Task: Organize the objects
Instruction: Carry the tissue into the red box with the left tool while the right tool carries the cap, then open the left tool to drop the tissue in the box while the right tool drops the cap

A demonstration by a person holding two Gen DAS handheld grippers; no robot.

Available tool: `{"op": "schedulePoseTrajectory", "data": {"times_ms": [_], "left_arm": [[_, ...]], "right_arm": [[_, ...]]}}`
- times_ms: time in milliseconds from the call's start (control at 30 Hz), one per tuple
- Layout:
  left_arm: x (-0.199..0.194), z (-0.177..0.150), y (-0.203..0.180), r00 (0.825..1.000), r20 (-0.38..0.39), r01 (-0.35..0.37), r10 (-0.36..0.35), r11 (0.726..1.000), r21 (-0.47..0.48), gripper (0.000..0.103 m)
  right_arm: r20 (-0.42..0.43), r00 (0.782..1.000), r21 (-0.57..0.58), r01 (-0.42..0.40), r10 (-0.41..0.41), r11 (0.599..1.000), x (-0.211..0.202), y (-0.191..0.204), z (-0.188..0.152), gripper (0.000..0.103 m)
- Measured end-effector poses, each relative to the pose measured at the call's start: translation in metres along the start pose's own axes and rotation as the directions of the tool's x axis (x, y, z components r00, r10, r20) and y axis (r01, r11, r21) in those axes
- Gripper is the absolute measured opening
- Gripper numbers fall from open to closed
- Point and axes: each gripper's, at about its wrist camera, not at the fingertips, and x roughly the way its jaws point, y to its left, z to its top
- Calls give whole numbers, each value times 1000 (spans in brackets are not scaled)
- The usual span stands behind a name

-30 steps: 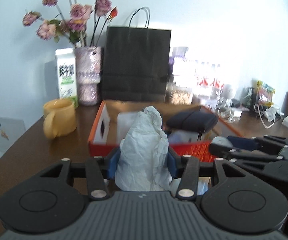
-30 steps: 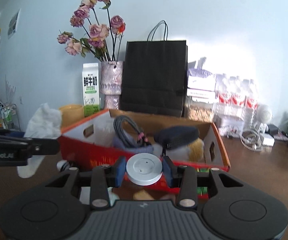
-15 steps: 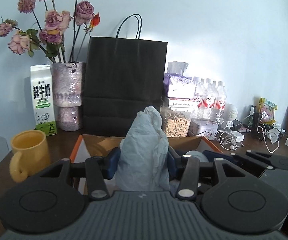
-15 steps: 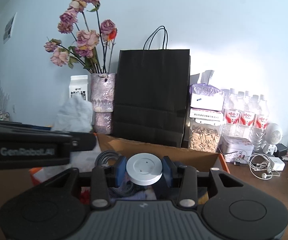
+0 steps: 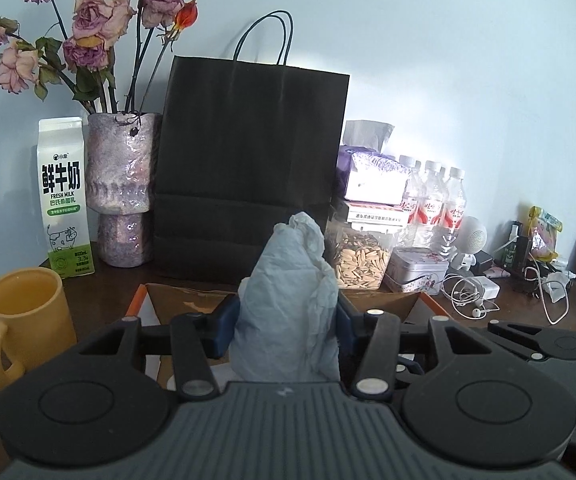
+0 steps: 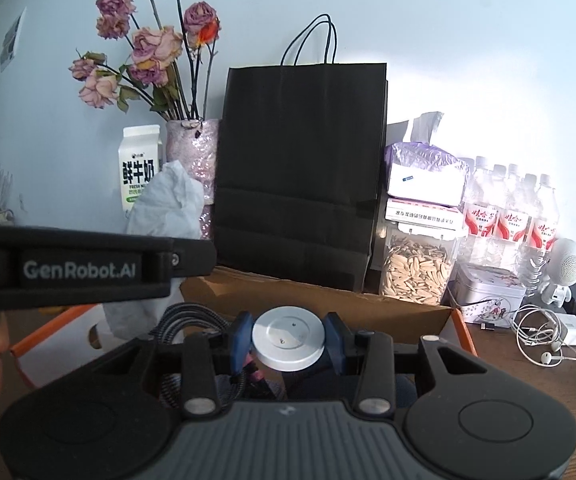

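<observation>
My left gripper (image 5: 286, 322) is shut on a crumpled white tissue wad (image 5: 288, 300), held upright above the near part of an orange cardboard box (image 5: 138, 300). The tissue also shows in the right wrist view (image 6: 168, 204), above the left gripper's black body (image 6: 88, 268). My right gripper (image 6: 288, 338) is shut on a flat white round disc (image 6: 288, 338) and holds it over the same box (image 6: 461, 330). A coiled grey cable (image 6: 192, 322) lies in the box under it.
A black paper bag (image 5: 248, 168) stands behind the box. A vase of dried roses (image 5: 122, 188), a milk carton (image 5: 64, 196) and a yellow mug (image 5: 24, 312) stand on the left. A seed jar (image 5: 361, 256), a tin, water bottles, earphones and chargers crowd the right.
Both grippers have risen and moved forward over the box, each keeping its hold. The box has dropped low in both views and the black bag looms closer.
</observation>
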Motion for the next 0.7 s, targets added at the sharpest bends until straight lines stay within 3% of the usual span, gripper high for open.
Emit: {"op": "schedulePoseTrajectory", "data": {"times_ms": [33,67,100,133,167,200,267,367,700], "left_arm": [[2,0,1,1000,-2,-7,7,1000,6,62],[3,0,3,1000,-4,-16,17,1000,10,77],[4,0,5,1000,-4,-30,30,1000,9,91],[4,0,7,999,-1,-42,42,999,3,95],[3,1,9,999,2,-51,51,999,0,103],[2,1,11,998,6,-56,56,998,-2,103],[1,2,13,998,7,-64,64,998,-1,103],[1,1,16,997,-4,-72,72,997,0,103],[-3,0,17,998,-11,-66,66,998,3,103]], "right_arm": [[0,1000,-4,7,-7,1000,1,-1,0,38],[-4,1000,-7,14,-14,1000,3,-2,0,40],[-8,1000,-5,20,-20,1000,3,-3,0,48],[-11,1000,-1,26,-26,1000,4,-4,-1,55],[-19,999,1,34,-34,999,5,-5,-1,75],[-23,999,0,39,-39,999,5,-6,-2,88],[-17,999,2,43,-43,999,4,-6,-2,90],[-12,999,-5,50,-50,999,2,-5,-2,103],[-14,999,-21,43,-44,999,-1,-1,-2,103]]}}
